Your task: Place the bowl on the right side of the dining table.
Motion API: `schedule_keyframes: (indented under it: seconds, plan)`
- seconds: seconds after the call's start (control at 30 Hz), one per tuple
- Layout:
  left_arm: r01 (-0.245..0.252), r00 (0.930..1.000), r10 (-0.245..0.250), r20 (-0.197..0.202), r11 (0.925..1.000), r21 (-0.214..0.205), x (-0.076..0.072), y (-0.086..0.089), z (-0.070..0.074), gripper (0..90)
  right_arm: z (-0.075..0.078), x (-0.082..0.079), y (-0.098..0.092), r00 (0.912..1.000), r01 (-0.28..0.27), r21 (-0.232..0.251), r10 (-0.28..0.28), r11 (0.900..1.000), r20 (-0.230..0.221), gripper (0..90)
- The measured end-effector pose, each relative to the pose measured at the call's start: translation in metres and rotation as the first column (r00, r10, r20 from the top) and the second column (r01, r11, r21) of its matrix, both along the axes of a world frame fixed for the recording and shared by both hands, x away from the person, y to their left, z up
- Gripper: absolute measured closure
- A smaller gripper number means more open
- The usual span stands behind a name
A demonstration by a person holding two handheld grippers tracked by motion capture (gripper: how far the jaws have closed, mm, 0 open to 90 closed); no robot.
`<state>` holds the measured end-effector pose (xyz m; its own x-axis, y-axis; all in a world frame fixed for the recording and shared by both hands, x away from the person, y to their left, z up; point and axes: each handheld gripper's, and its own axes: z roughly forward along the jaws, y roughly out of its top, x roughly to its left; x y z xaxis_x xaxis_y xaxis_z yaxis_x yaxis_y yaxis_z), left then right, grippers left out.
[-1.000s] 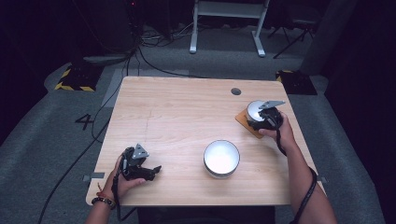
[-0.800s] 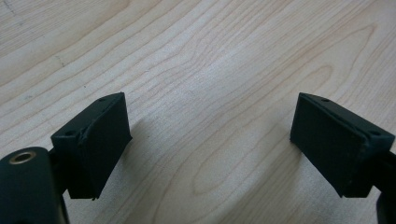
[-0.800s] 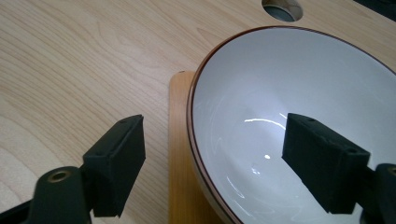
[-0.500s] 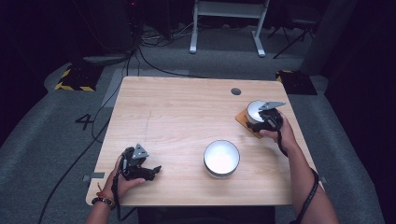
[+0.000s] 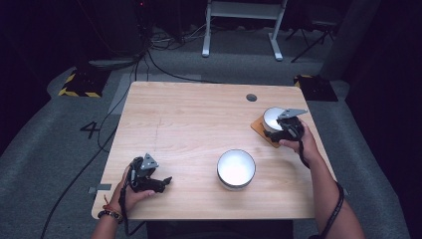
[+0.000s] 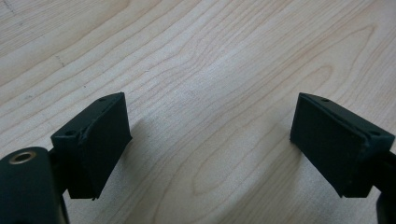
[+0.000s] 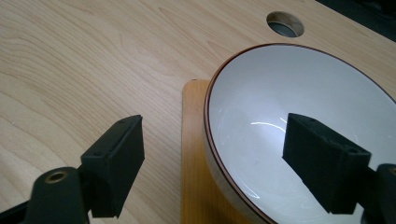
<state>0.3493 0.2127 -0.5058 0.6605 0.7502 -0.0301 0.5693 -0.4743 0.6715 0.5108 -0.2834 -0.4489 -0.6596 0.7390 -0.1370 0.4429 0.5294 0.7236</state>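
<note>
A white bowl with a thin brown rim [image 7: 299,116] sits on an orange wooden mat [image 7: 194,154] at the table's right side. My right gripper [image 7: 215,140] is open and straddles the bowl's near rim, one jaw inside the bowl and one outside over the mat. From above, the same bowl [image 5: 272,117] and right gripper [image 5: 272,130] appear together. A second white bowl [image 5: 236,168] stands in the front middle. My left gripper [image 5: 164,181] rests low at the front left, open over bare wood [image 6: 210,126], holding nothing.
The light wooden table [image 5: 189,119] has a round cable hole [image 5: 251,97] near its back right, also seen just beyond the bowl [image 7: 285,23]. Cables trail on the grey floor to the left. A white stand stands behind the table.
</note>
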Motion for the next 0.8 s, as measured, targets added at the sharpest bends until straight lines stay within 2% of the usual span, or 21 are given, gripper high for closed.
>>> schedule_keyframes:
  seconds: [0.27,0.37,0.4,0.8]
  plan:
    - [0.0,1.0,0.0,0.0,1.0,0.0,0.0,0.0,0.0,12.1,0.006,-0.005,-0.004,0.9999,0.001,0.002,-0.001,1.0,0.011,21.2]
    - [-0.001,1.0,0.001,0.0,1.0,-0.001,0.0,0.0,0.0,12.1,0.009,-0.009,-0.004,0.9999,0.002,0.02,-0.003,0.9998,0.011,21.2]
    - [0.0,1.0,0.0,0.0,1.0,0.0,0.0,0.0,0.0,12.1,0.011,-0.011,-0.005,0.9996,-0.011,0.009,0.011,0.9999,0.027,21.2]
    - [-0.002,1.0,0.002,0.002,1.0,-0.001,0.0,0.0,0.0,12.1,0.022,-0.028,-0.003,0.9979,-0.044,0.011,0.043,0.999,0.049,21.2]
